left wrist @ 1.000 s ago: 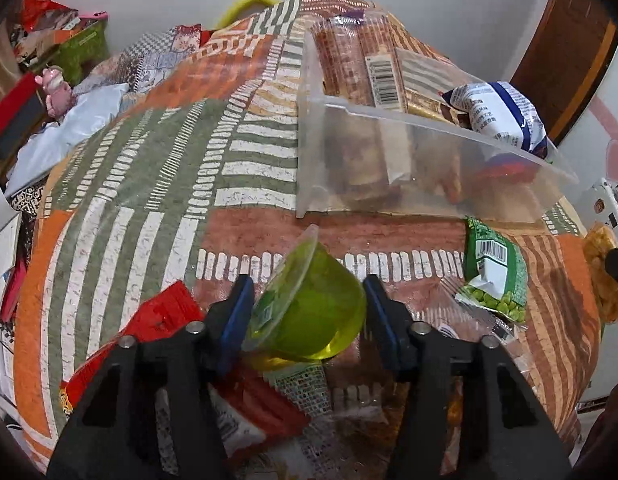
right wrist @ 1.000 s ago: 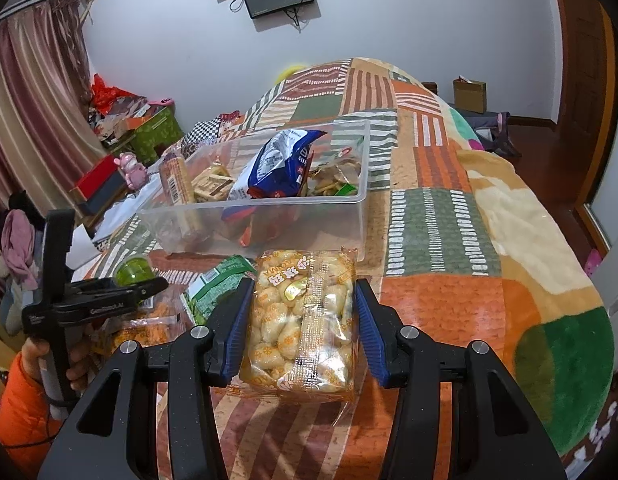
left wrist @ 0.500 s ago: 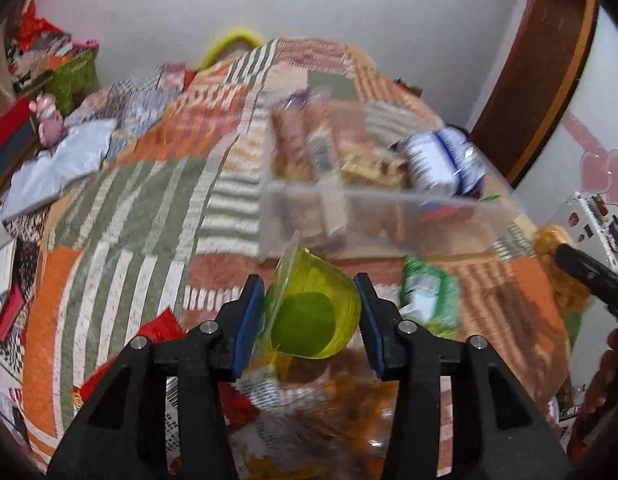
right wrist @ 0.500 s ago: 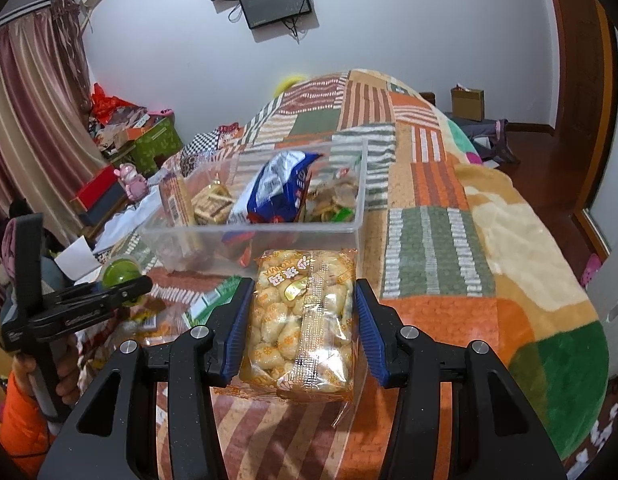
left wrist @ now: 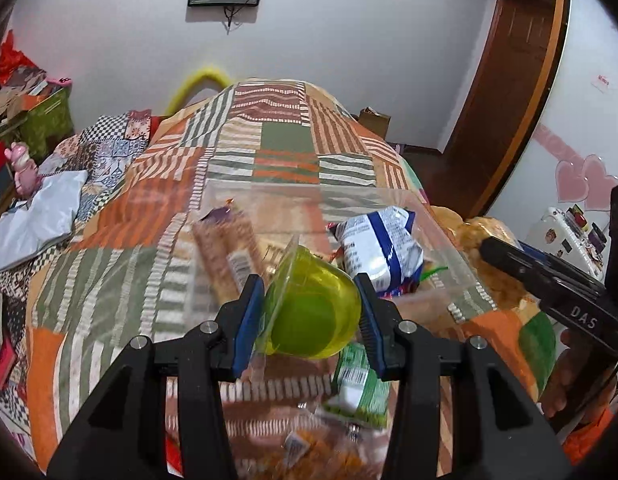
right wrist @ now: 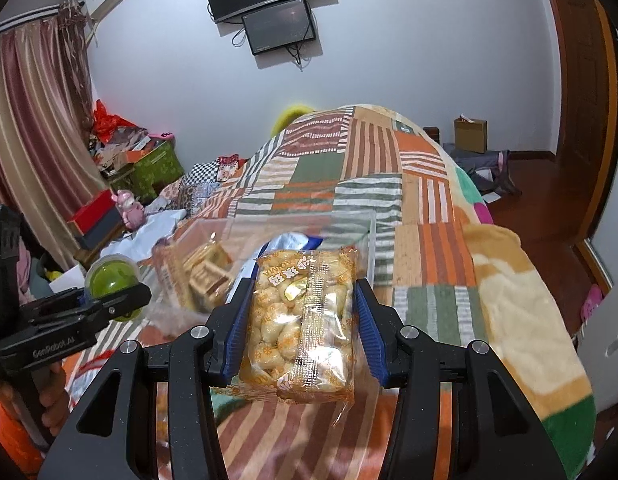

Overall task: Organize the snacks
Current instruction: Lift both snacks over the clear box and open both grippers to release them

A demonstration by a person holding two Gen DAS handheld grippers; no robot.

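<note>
Left gripper (left wrist: 309, 314) clamps green jelly cup (left wrist: 313, 312), right gripper (right wrist: 297, 330) clamps puff packet (right wrist: 301, 320); both before clear bin (left wrist: 441, 248).

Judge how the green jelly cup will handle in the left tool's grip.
The green jelly cup looks smooth and rounded, so it may slip or twist. It already sits tilted in the left tool. Its thin plastic wall probably flexes under pressure.
</note>
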